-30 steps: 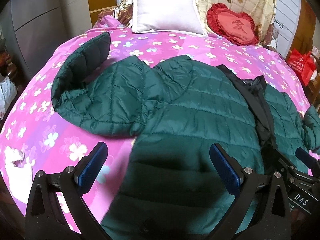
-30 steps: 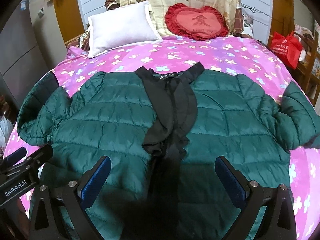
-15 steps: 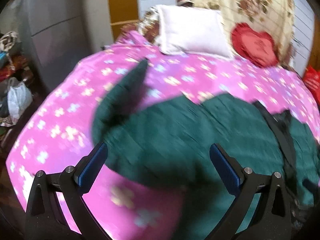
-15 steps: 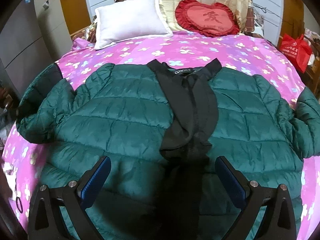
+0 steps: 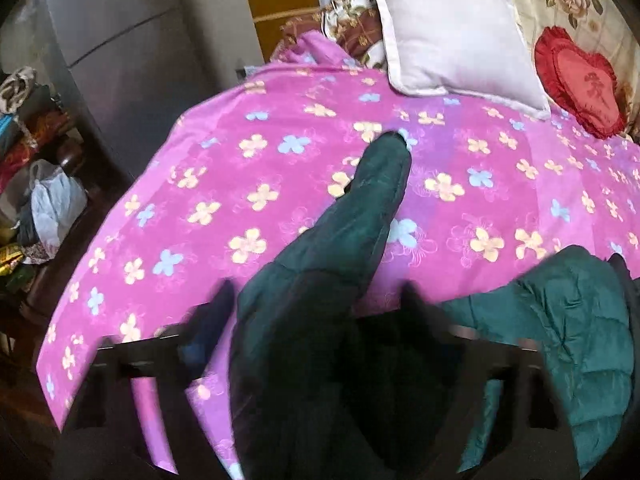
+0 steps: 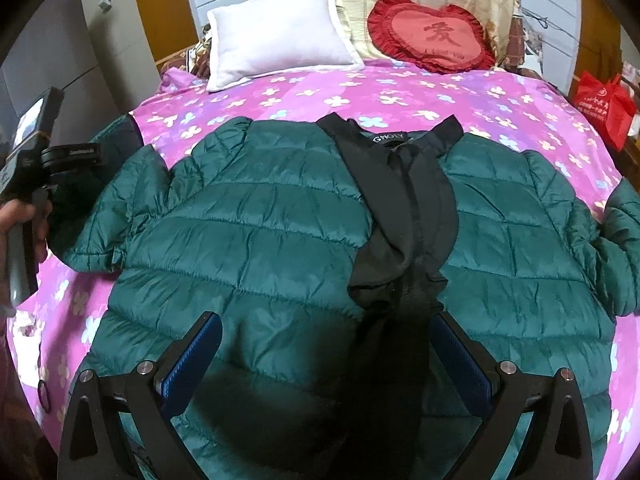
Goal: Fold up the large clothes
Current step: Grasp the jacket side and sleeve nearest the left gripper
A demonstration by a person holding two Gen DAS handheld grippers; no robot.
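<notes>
A dark green quilted jacket lies face up and spread on the pink flowered bedcover, its black lining showing down the open front. One sleeve stretches away from me across the cover toward the pillow. My left gripper is blurred, and its jaws are closing with the near part of that sleeve between them; a gap still shows on the right side. My right gripper hovers open over the jacket's lower front, holding nothing. A hand holds the left tool at the jacket's left sleeve.
A white pillow and a red heart cushion sit at the head of the bed. A red bag stands beyond the right edge. A grey cabinet and bags on the floor line the left side.
My left gripper has swung left from the jacket's body to its sleeve, and its jaws have narrowed around it. The right gripper has barely moved.
</notes>
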